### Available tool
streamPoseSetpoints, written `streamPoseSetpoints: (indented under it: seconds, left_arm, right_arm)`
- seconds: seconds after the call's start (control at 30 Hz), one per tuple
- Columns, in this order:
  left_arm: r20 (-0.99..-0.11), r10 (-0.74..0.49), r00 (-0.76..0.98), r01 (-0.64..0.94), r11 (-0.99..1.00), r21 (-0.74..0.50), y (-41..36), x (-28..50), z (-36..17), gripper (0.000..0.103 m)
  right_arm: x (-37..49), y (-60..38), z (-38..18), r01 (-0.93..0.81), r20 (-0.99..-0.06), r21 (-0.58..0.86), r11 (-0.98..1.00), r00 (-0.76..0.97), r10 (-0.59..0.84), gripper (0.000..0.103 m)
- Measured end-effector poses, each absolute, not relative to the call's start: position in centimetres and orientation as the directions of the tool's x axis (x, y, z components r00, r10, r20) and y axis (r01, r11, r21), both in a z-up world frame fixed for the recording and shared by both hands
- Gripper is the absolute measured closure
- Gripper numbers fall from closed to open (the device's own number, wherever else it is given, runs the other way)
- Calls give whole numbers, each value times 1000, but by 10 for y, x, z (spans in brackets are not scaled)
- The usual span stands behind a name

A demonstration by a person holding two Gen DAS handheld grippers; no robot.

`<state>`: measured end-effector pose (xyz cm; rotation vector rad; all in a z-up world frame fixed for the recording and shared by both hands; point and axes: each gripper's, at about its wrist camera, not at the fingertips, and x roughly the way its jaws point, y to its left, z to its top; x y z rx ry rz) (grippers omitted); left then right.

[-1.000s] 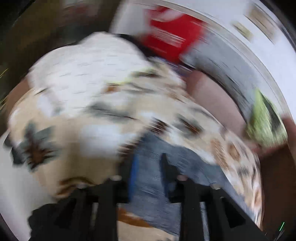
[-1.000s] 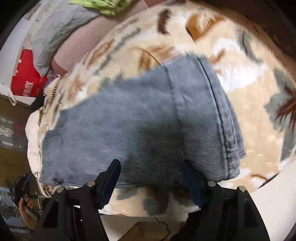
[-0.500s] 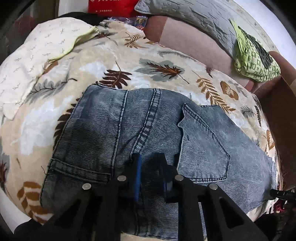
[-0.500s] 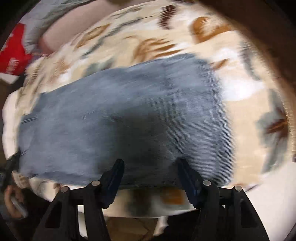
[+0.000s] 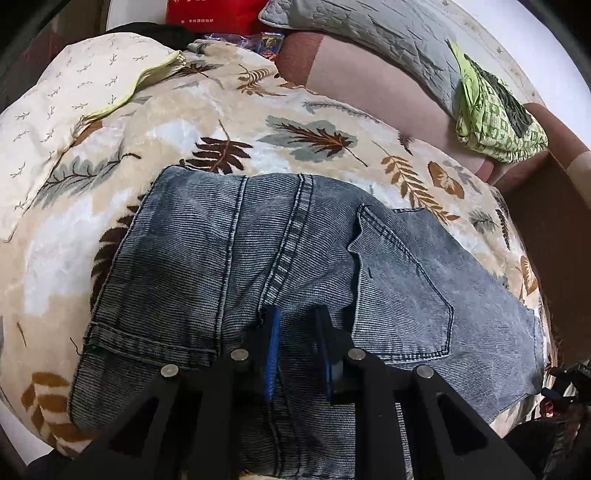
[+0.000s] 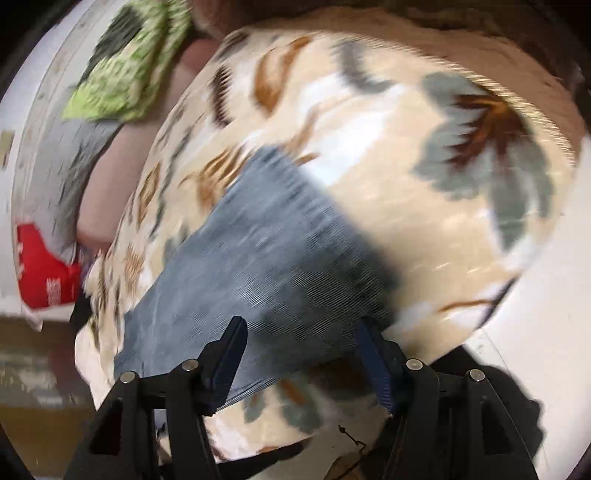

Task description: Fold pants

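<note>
Grey-blue denim pants [image 5: 303, 266] lie folded flat on a leaf-patterned blanket [image 5: 207, 110], seat side up with a back pocket [image 5: 402, 288] showing. My left gripper [image 5: 298, 317] hovers over the near edge of the pants by the centre seam, jaws a narrow gap apart with nothing between them. In the right wrist view the pants [image 6: 258, 258] appear blurred. My right gripper [image 6: 303, 339] is open wide above their near end, empty.
A cream pillow [image 5: 62, 96] lies at the far left of the bed. A grey quilt [image 5: 369, 33], a green patterned cloth [image 5: 495, 114] and a red bag [image 5: 218, 14] lie along the back. The bed's white edge [image 6: 535, 332] is at the right.
The left view swung from the pillow onto the pants and has settled over them. The right gripper has swung to the right, so the pants now sit lower left in its blurred view.
</note>
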<state>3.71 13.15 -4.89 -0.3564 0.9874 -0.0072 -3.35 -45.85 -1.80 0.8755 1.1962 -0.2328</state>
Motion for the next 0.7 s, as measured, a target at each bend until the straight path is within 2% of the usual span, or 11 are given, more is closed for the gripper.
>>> streamPoseSetpoints:
  seconds: [0.27, 0.3, 0.33, 0.37, 0.4, 0.57, 0.7]
  left_arm:
    - [-804, -177, 567, -141, 941, -307, 130, 35, -49, 77]
    - [-803, -178, 569, -135, 943, -305, 129, 35, -49, 76]
    - [-801, -179, 571, -129, 944, -303, 128, 35, -48, 73]
    - [-798, -183, 574, -121, 945, -303, 126, 35, -48, 68]
    - [-795, -187, 577, -115, 945, -305, 125, 35, -48, 67]
    - [-792, -171, 586, -100, 954, -281, 120, 34, -48, 64]
    - [-793, -160, 588, -87, 962, -259, 117, 34, -47, 63]
  right_arm:
    - [-43, -467, -32, 634, -906, 420, 649, 341, 253, 38]
    - [-44, -468, -33, 626, -900, 430, 650, 351, 258, 48]
    - [-38, -465, -34, 605, -899, 429, 671, 357, 252, 62]
    - [-34, -461, -30, 583, -906, 405, 705, 357, 226, 76]
    - [-33, -455, -19, 558, -918, 353, 751, 362, 163, 86]
    - [-23, -443, 21, 463, -914, 157, 872, 402, -49, 86]
    - [-14, -443, -15, 413, -946, 38, 910, 309, -101, 84]
